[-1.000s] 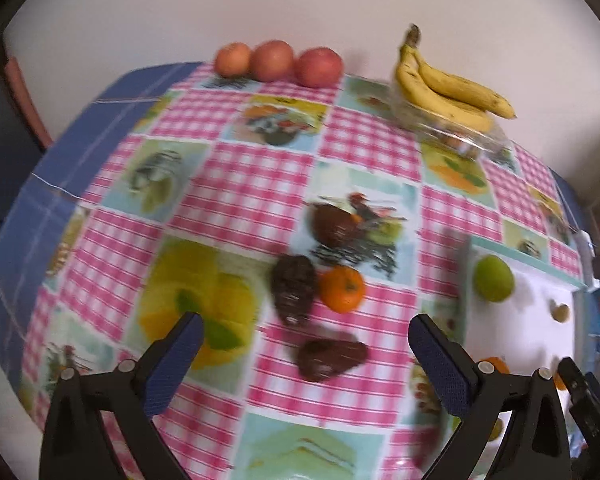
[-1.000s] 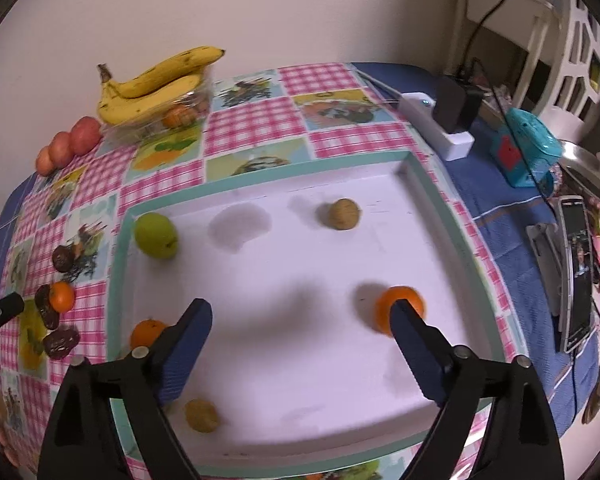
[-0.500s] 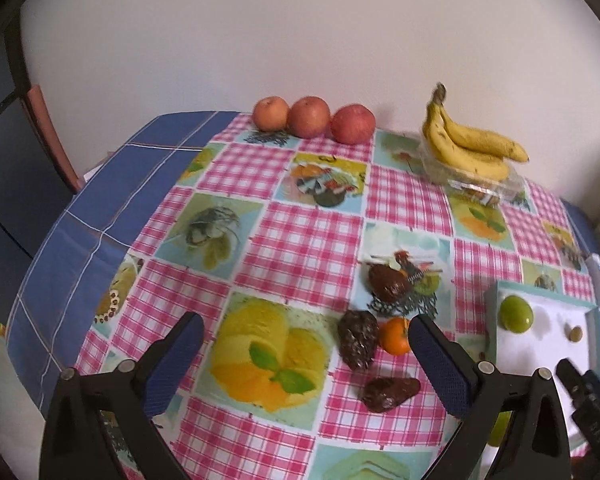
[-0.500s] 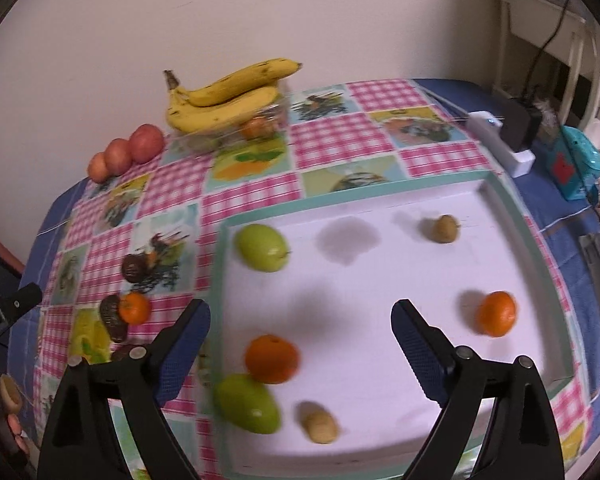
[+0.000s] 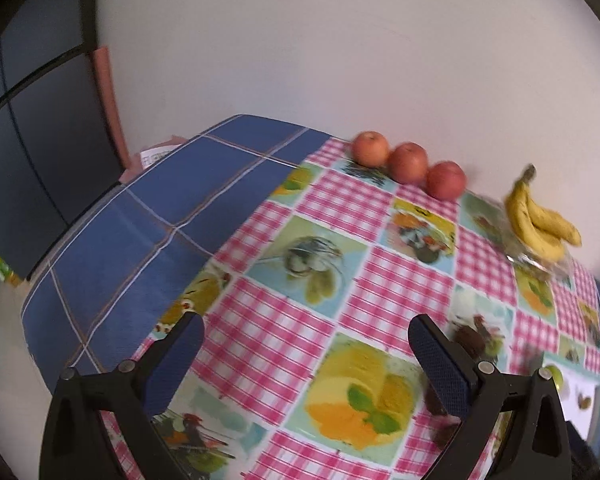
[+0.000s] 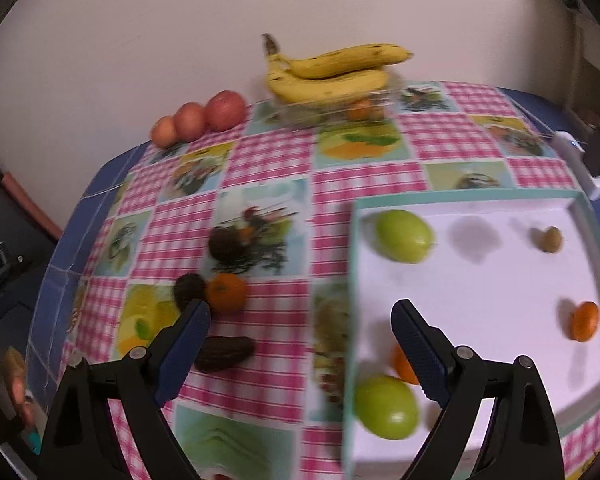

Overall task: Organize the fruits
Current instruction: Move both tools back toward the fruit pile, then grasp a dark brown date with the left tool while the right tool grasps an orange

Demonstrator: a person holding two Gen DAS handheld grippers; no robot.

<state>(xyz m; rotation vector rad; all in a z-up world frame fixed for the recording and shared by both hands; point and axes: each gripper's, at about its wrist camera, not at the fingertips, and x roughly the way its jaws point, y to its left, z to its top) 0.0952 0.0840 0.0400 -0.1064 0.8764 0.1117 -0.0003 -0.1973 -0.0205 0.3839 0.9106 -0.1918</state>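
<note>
Pink checked tablecloth covers your table, a white tray at its right edge holding green and orange fruit. Both your left gripper and right gripper are spread wide, empty. Next likely pick: the orange or dark fruit beside the tray. Motion blur hides detail

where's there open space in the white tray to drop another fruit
The middle of the white tray is bare, bordered by the upper green fruit, the small brown fruit and the orange at the right wall. The near left corner is crowded: a second green fruit and another orange sit together.
</note>
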